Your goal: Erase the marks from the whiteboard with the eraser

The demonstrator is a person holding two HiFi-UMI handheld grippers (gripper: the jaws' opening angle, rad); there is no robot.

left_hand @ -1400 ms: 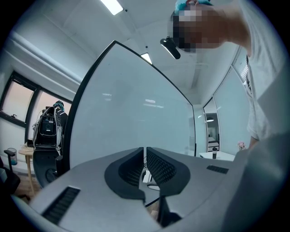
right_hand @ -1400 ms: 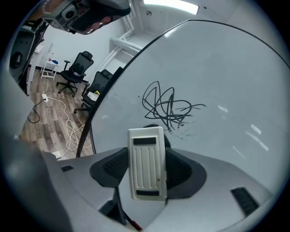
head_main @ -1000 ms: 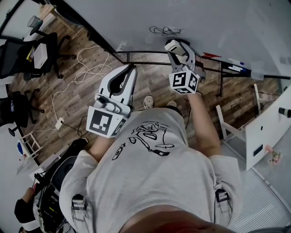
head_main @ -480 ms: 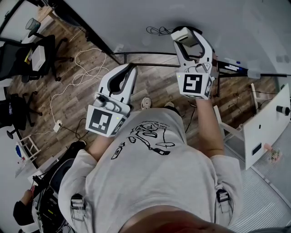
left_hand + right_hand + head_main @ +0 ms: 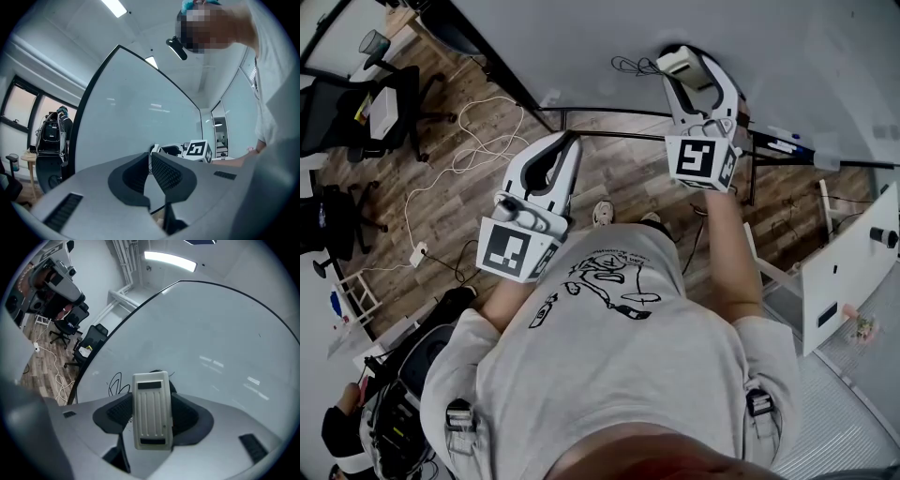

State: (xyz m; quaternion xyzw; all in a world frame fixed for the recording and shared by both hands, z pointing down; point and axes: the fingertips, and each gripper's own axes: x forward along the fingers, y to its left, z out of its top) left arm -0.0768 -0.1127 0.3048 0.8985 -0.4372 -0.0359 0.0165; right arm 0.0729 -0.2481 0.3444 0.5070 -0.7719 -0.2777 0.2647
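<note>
Eraser [image 5: 151, 411] clamped in right tongs [image 5: 684, 66], near marks [image 5: 115, 383] on whiteboard [image 5: 211, 333].

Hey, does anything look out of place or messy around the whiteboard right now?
Nothing looks damaged or spilled. The only untidy thing is a loose white cable sprawled in loops over the wooden plank floor, at the head view's left. The black scribble on the large whiteboard is simply not yet wiped.

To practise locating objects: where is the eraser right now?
In the right gripper view, the eraser is clamped in the right claw, held up at the whiteboard just right of the black scribble.
</note>
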